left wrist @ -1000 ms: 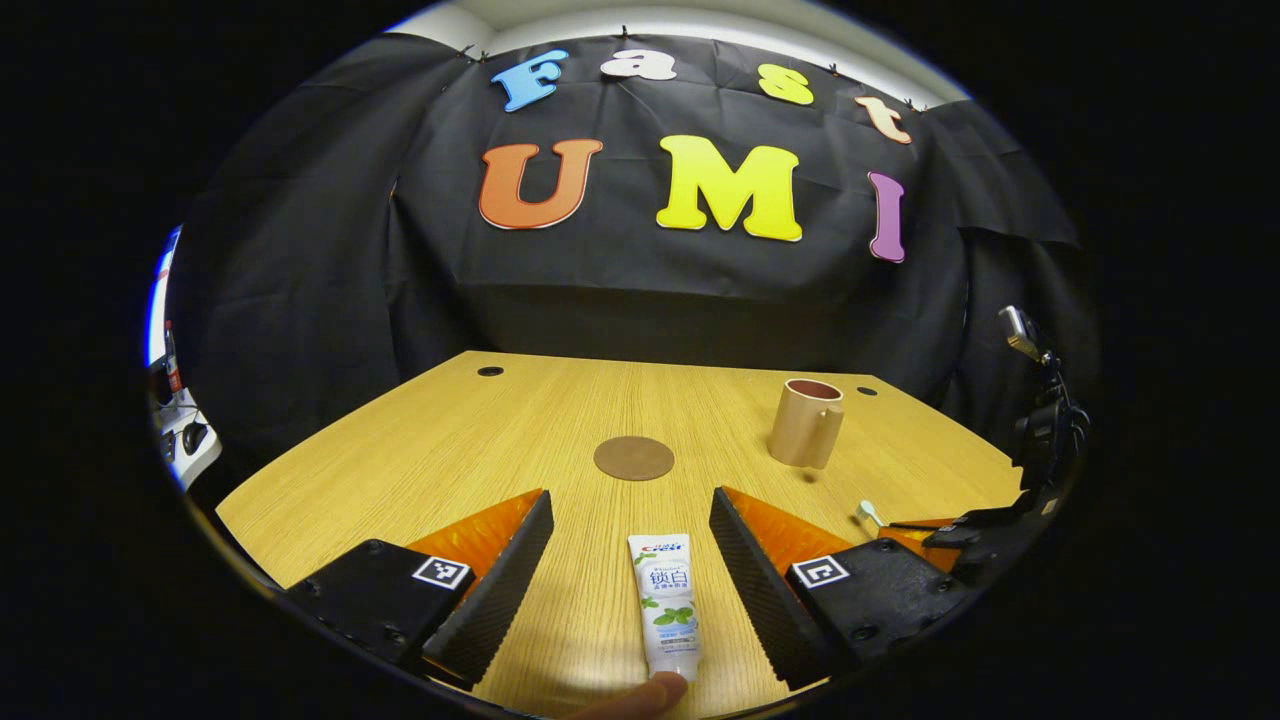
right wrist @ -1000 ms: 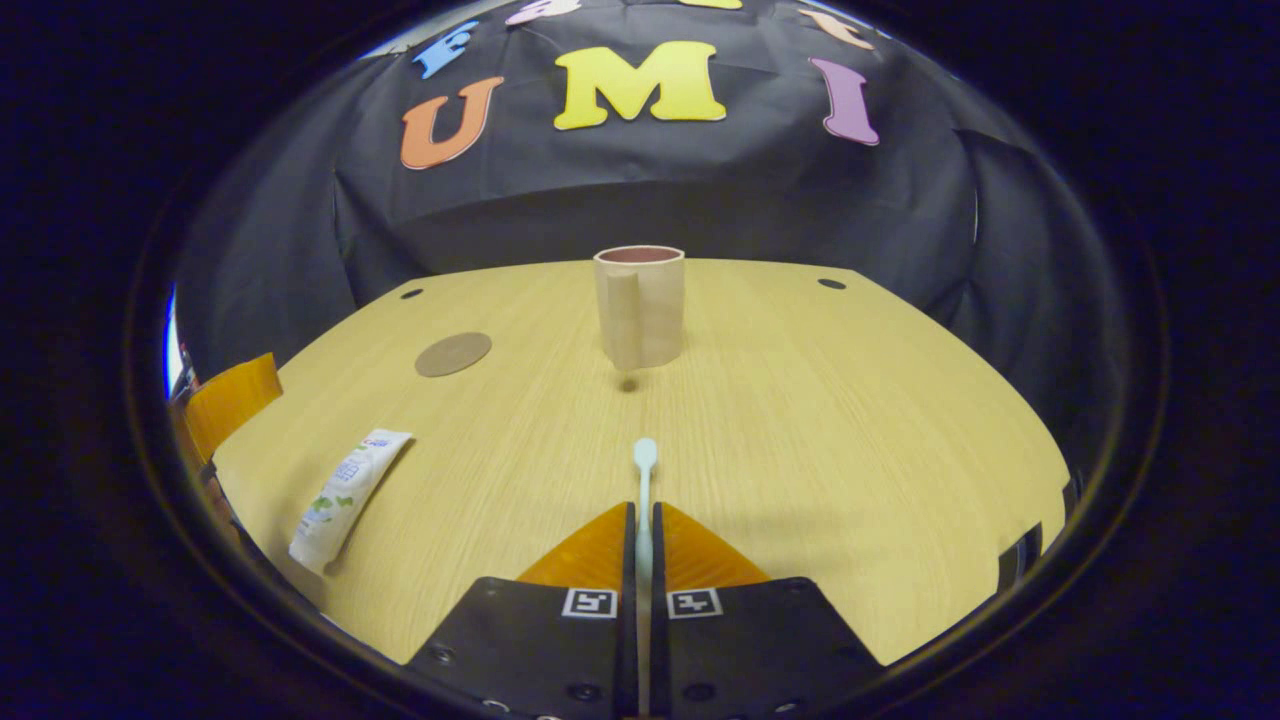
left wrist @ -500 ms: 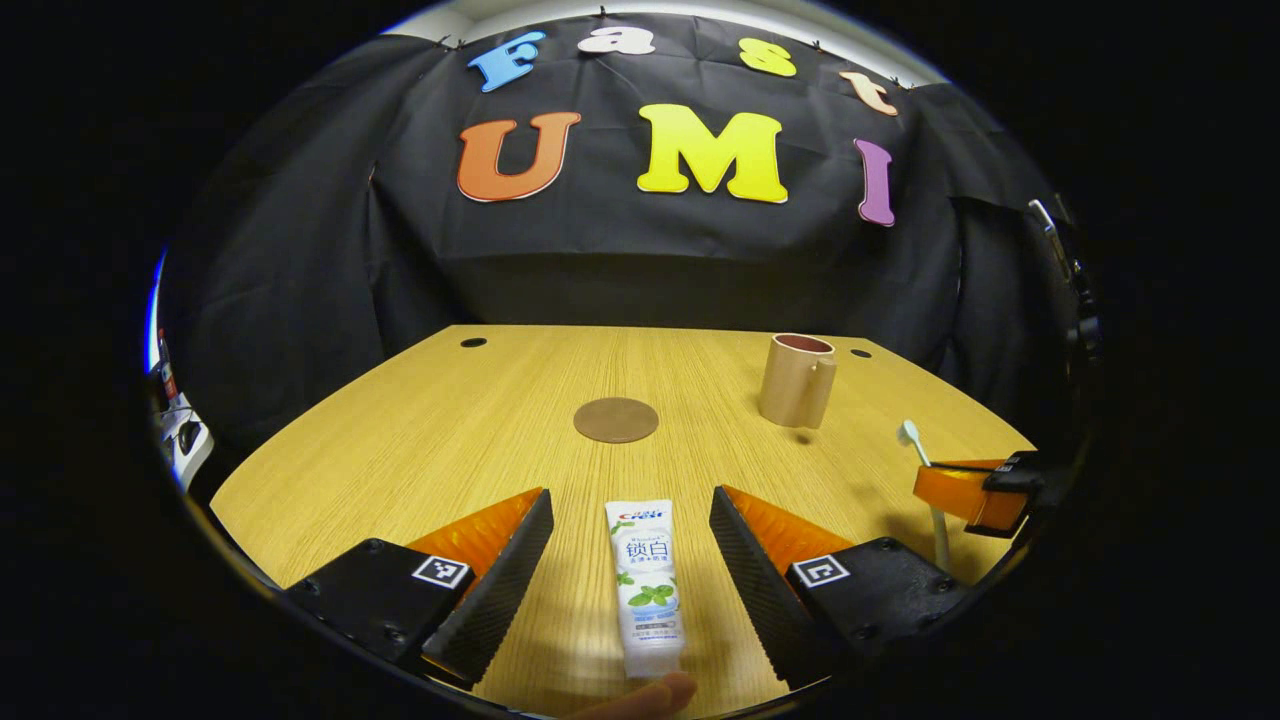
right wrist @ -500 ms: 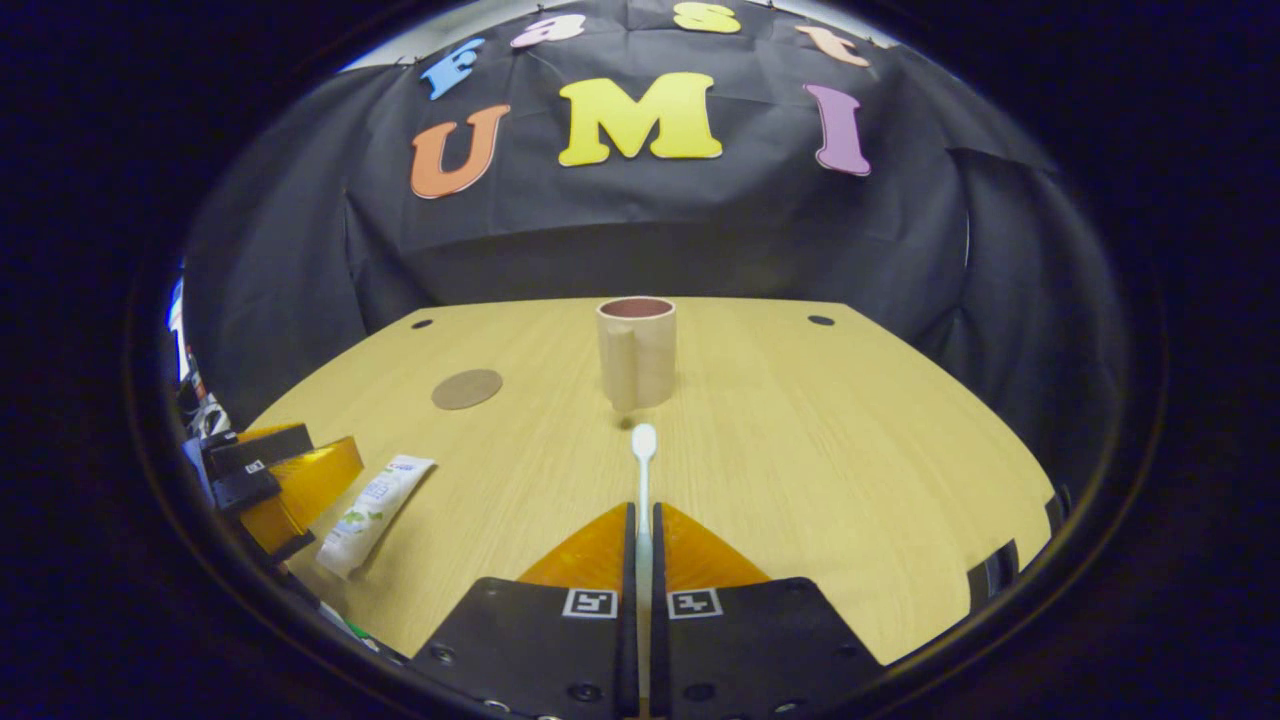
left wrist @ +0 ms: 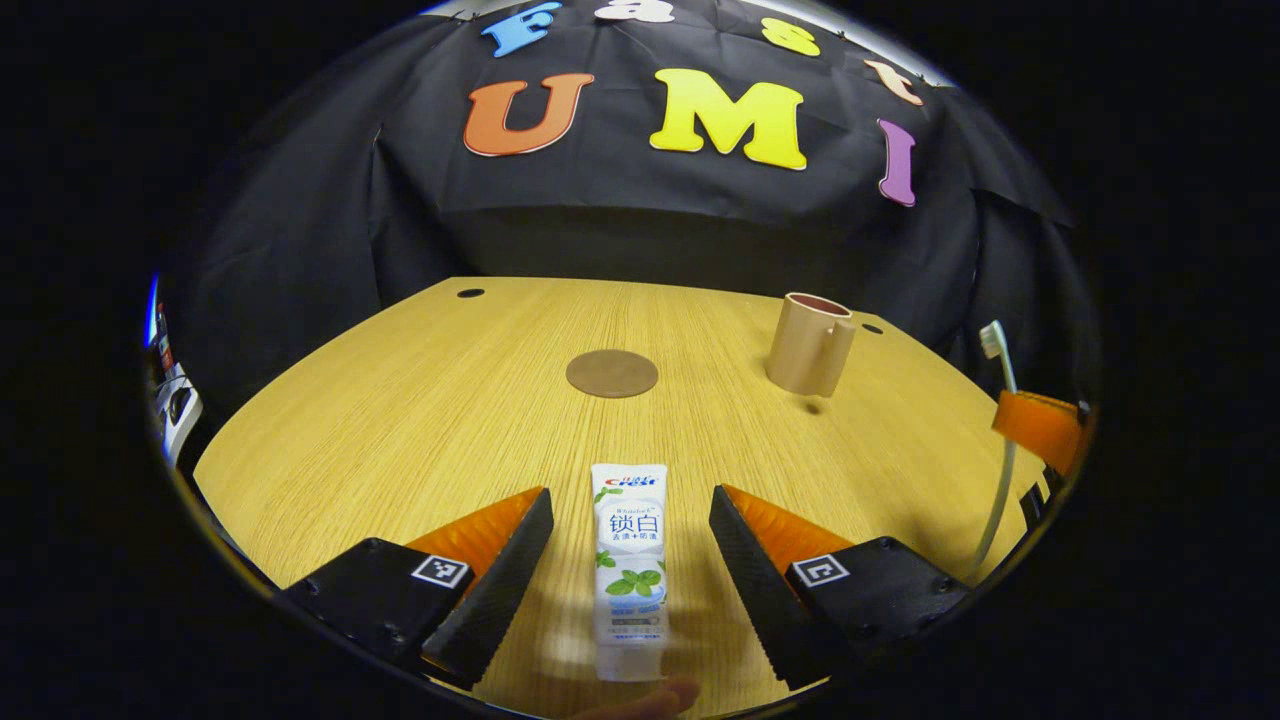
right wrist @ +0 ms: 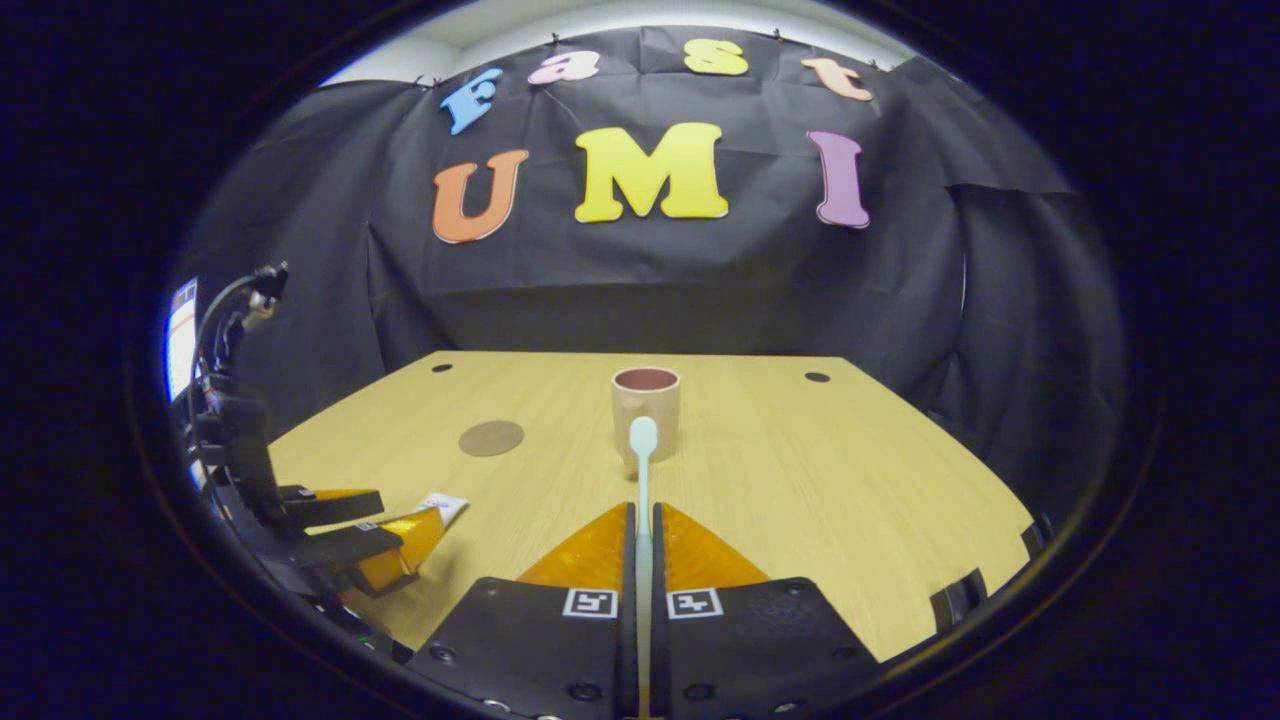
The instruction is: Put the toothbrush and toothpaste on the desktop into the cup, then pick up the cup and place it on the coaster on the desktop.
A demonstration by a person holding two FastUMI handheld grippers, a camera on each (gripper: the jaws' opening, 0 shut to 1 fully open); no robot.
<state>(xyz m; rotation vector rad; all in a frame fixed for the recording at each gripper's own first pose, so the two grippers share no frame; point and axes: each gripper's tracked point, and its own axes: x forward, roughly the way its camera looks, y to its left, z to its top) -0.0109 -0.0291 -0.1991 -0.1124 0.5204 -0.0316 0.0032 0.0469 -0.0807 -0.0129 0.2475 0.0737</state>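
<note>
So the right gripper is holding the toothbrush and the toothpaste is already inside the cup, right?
Not quite. The right gripper does hold the toothbrush, but the toothpaste lies flat on the desktop between the left gripper's open fingers, as the left gripper view shows. It isn't in the cup.

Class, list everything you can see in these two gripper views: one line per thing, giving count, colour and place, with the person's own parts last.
desk: one, light wood, under everything.
cup: one, beige with a handle, upright on the far right of the desk.
coaster: one, brown and round, flat on the desk left of the cup.
toothpaste: one tube, white, flat on the desk between the left gripper's open fingers.
toothbrush: one, pale, held off the desk, head towards the cup.
left gripper: one, black and orange, open around the toothpaste.
right gripper: one, black and orange, shut on the toothbrush.
fingertip: one, at the bottom edge of the left gripper view.
</note>
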